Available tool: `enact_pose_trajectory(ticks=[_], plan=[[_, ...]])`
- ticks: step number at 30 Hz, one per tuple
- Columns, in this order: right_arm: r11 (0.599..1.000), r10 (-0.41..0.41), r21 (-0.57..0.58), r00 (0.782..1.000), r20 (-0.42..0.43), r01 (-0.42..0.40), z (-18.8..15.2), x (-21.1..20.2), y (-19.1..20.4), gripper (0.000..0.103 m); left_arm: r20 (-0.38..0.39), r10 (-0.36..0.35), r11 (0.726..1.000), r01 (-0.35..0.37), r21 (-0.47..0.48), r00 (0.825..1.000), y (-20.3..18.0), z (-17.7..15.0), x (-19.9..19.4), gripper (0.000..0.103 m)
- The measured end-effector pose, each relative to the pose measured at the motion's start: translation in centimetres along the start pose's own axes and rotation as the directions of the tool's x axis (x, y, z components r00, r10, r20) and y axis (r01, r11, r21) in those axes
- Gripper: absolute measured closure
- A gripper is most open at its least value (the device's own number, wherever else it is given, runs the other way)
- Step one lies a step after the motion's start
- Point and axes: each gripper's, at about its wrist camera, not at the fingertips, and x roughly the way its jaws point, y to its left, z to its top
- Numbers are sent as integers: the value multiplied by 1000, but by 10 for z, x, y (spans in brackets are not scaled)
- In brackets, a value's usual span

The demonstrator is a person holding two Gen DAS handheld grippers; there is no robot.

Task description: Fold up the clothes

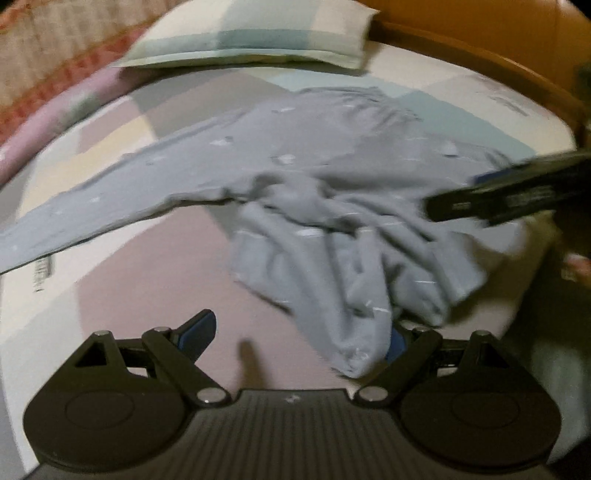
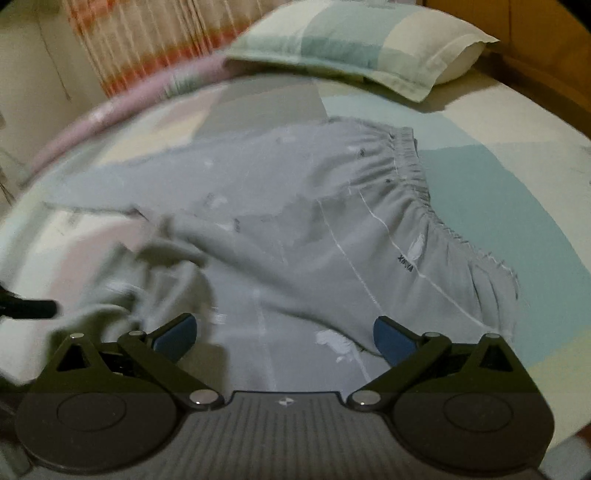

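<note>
Grey pants (image 1: 332, 177) with small white marks lie on the bed. In the left wrist view one leg stretches flat toward the left, and the other leg is crumpled in a heap near me. My left gripper (image 1: 299, 332) is open just above the sheet; the crumpled leg's end covers part of its right finger. My right gripper (image 1: 517, 188) reaches in from the right over the pants. In the right wrist view the pants (image 2: 332, 229) show a gathered elastic waistband (image 2: 417, 177) at the right. The right gripper (image 2: 282, 334) hovers open over the seat area, with nothing between its fingers.
A pastel-checked pillow (image 1: 251, 33) (image 2: 351, 40) rests at the head of the bed. The sheet (image 1: 166, 258) has pink, grey and teal blocks. A wooden bed frame (image 1: 480, 48) curves along the right. A striped curtain (image 2: 147, 37) hangs at the far left.
</note>
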Motion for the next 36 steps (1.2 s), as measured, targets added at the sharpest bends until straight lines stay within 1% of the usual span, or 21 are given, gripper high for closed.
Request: enact_pose_trajectory(ticks=[3, 7, 9, 11, 15, 23, 27, 33, 36], plan=[[1000, 13, 22, 1000, -3, -13, -4, -8, 0, 0, 21, 73, 997, -72, -27, 997, 2, 0, -1, 13], [999, 33, 24, 999, 12, -33, -5, -18, 4, 0, 45, 170, 984, -167, -65, 984, 5, -1, -1, 13], [998, 46, 35, 999, 23, -47, -3, -21, 7, 0, 56, 219, 973, -214, -85, 974, 7, -1, -2, 12], [998, 43, 37, 999, 34, -44, -2, -25, 8, 0, 66, 267, 960, -259, -105, 962, 8, -2, -2, 12], [1000, 11, 18, 999, 53, -12, -2, -31, 12, 0, 82, 359, 927, -345, -147, 930, 13, -3, -4, 12], [1000, 6, -19, 1000, 19, -6, -5, -24, 25, 0, 85, 471, 867, -443, -228, 878, 59, -35, -47, 12], [999, 0, -36, 1000, 12, 0, -7, -24, 31, 0, 72, 501, 845, -469, -257, 862, 74, -48, -65, 12], [999, -9, -44, 1000, 16, 10, -6, -26, 34, 0, 94, 522, 832, -482, -276, 848, 92, -59, -100, 12], [999, -11, -52, 1000, 14, 12, -6, -26, 38, 0, 95, 551, 815, -509, -278, 829, 100, -61, -113, 12]])
